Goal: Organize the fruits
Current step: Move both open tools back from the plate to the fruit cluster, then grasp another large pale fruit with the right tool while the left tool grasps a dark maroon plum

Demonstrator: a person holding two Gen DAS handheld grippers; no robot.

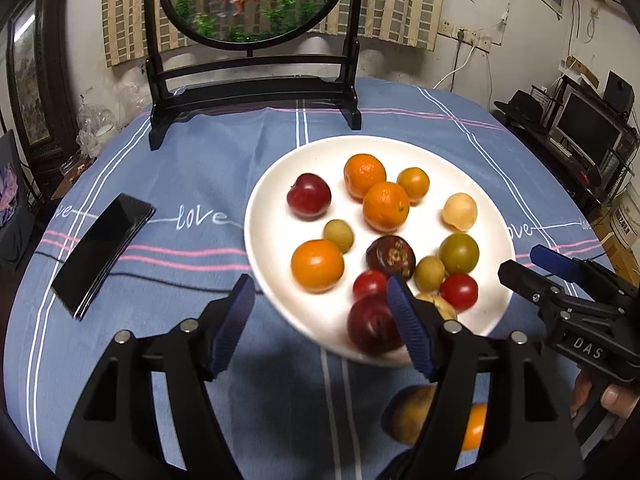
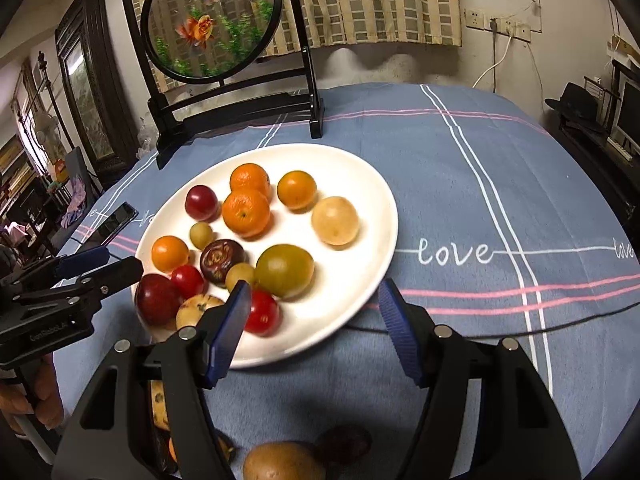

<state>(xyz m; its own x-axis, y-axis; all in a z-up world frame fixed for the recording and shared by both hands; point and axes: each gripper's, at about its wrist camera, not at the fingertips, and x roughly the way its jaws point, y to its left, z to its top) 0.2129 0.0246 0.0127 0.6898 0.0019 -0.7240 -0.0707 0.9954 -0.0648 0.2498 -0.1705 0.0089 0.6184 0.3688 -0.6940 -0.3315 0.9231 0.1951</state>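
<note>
Both claws are seen parted with nothing between the pads: the left claw [image 1: 320, 320] hangs over the near rim of the white plate [image 1: 272, 184], its right pad just in front of a dark red plum [image 1: 372, 324], while the right claw [image 2: 312, 328] straddles the plate's near edge beside a red cherry tomato [image 2: 262, 312]. The plate is set near the middle of the surface on a blue striped cloth [image 2: 460, 184] and is already filled with mandarins [image 1: 386, 206], plums, tomatoes and small pale fruits. A few pieces are still left off the plate on the cloth close to the person, among them a brownish round fruit [image 2: 280, 464]. The step in hand is judged to be a return for one of these; it is best done with the pads brought down on either side of the fruit's widest part and closed gently, so that nothing is squashed or sent rolling. The fruits are nearly round, so no long axis can be told. The oval plate's long axis is seen to run from near left to far right.
</note>
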